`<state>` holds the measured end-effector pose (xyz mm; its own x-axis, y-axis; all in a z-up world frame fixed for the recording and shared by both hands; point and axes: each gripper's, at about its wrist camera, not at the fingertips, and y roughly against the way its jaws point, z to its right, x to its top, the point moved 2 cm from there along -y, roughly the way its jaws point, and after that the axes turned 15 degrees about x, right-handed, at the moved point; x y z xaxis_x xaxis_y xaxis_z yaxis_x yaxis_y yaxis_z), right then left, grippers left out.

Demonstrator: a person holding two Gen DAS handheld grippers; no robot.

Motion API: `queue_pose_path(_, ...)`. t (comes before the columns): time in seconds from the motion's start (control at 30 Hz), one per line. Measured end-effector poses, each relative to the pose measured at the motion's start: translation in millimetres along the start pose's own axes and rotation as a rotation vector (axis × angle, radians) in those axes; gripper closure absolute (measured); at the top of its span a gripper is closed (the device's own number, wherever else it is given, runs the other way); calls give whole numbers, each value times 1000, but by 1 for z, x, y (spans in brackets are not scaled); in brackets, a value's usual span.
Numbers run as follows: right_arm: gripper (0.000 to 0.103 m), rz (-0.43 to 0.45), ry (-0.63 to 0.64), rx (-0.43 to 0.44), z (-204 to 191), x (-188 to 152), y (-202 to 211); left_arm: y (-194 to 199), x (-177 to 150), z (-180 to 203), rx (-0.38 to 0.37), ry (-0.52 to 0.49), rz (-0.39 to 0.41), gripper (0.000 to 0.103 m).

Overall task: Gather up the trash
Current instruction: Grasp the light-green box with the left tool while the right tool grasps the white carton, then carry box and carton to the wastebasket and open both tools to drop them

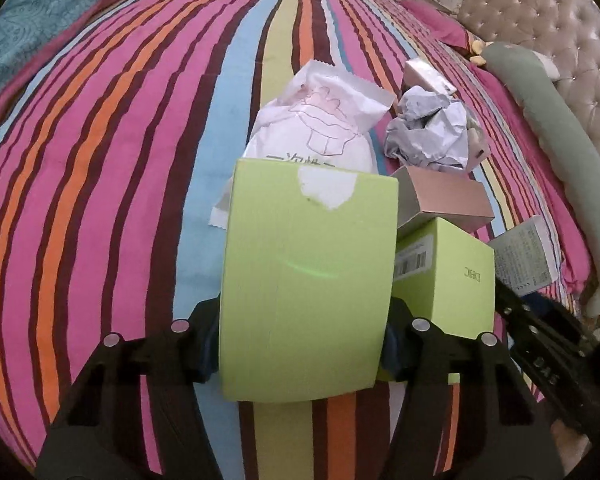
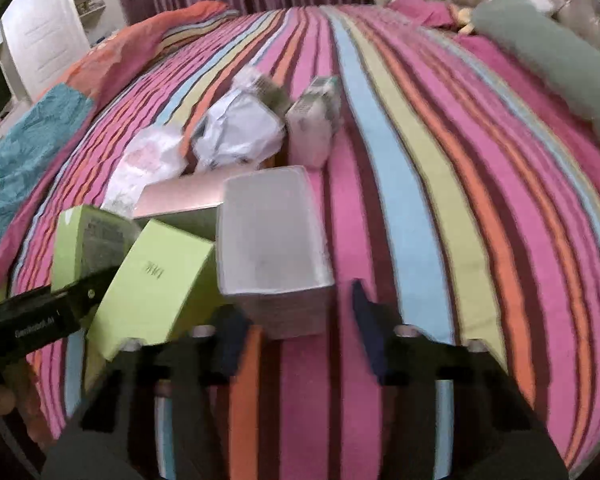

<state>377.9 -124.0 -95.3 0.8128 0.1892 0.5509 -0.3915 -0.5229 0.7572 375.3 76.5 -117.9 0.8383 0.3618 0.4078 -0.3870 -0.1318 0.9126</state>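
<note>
Green box: a large lime-green carton (image 1: 306, 280) stands between the jaws of the left gripper (image 1: 300, 350), both pads pressed to its sides, a torn white patch on its top edge.
Left jaws: clamped on that carton.
Second green box: a smaller lime carton (image 1: 444, 276) with a barcode label sits just right of the held one, on the bed.
Rose-gold box: a pinkish carton (image 1: 448, 196) lies open-ended behind the smaller green one, touching it.
Crumpled paper: a grey-white wad (image 1: 428, 132) sits beyond the rose-gold box.
White packet: a sealed pouch (image 1: 324, 120) with a line drawing lies behind the held carton.
Pale box: a whitish carton (image 2: 270, 240) lies ahead of the right gripper (image 2: 296, 336), nearer its left finger; the view is blurred.
Right jaws: apart, and the pads do not press on the pale box.
Bed: striped cover (image 1: 100, 200) in pink, maroon, orange and blue carries all the trash.
Bolster: a grey-green roll (image 1: 560, 136) lies along the tufted headboard (image 1: 540, 32).
</note>
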Motion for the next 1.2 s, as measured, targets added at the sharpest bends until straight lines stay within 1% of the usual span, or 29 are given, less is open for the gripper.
queue_pose_path(0.07,71,-1,1,11,-5,-2,2,3,-2,-5,-3,10,3,44)
queue_pose_path(0.17,73,15,8,19,-10,-5,10,9,-3,-13,-10,26,16,44)
queue_pose_path(0.27,73,38,9,22,-11,-8,21,17,-8,-20,-12,33,35,44)
queue_pose_path(0.4,73,73,-26,27,-7,-14,39,30,-19,-30,-24,47,55,44)
queue_pose_path(0.63,73,120,-31,28,-11,-33,75,65,-45,-40,-13,28,117,44)
queue_pose_path(0.83,73,155,-46,40,-16,-58,103,93,-77,-49,-27,14,154,44)
queue_pose_path(1.0,73,176,-40,49,-26,-82,124,111,-107,-51,-44,-2,162,44)
queue_pose_path(1.2,73,186,-18,50,-37,-109,144,131,-147,-49,-55,-55,179,44)
